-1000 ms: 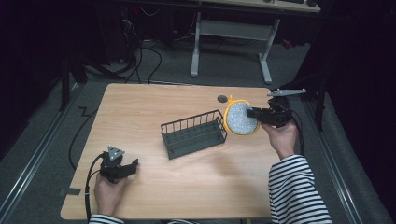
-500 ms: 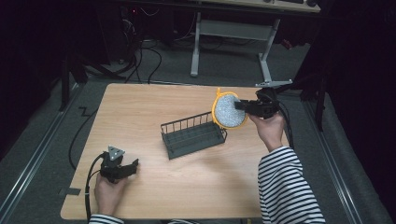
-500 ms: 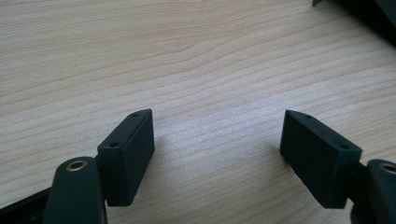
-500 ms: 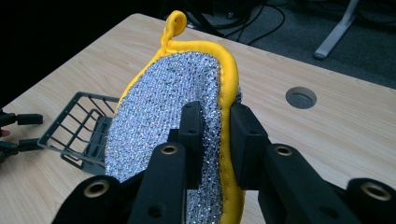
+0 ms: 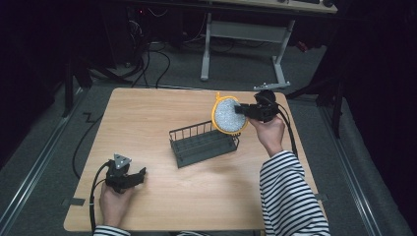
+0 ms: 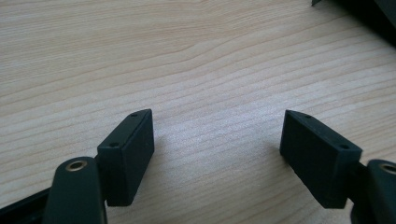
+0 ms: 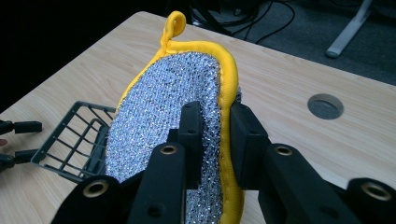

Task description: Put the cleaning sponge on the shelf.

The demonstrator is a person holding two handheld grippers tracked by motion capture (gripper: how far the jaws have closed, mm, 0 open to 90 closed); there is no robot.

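A round silver scrubbing pad (image 5: 228, 116) (image 7: 163, 116) with a yellow rim and a small loop is held up on edge in the air, just above the right end of the dark wire rack (image 5: 203, 143) (image 7: 74, 140). My right gripper (image 5: 242, 109) (image 7: 215, 135) is shut on the pad's rim, its pads pinching the yellow edge. Near the table's front left my left gripper (image 5: 140, 176) (image 6: 217, 149) rests on the wood, open, with nothing between its jaws.
The rack stands near the middle of the wooden table (image 5: 162, 113). A round grey cable hole (image 7: 325, 106) sits in the tabletop near the far right corner. A metal desk frame (image 5: 246, 34) and cables lie on the floor beyond the table.
My right gripper has carried the pad leftward from beside the rack to above its right end. The left gripper has stayed put.
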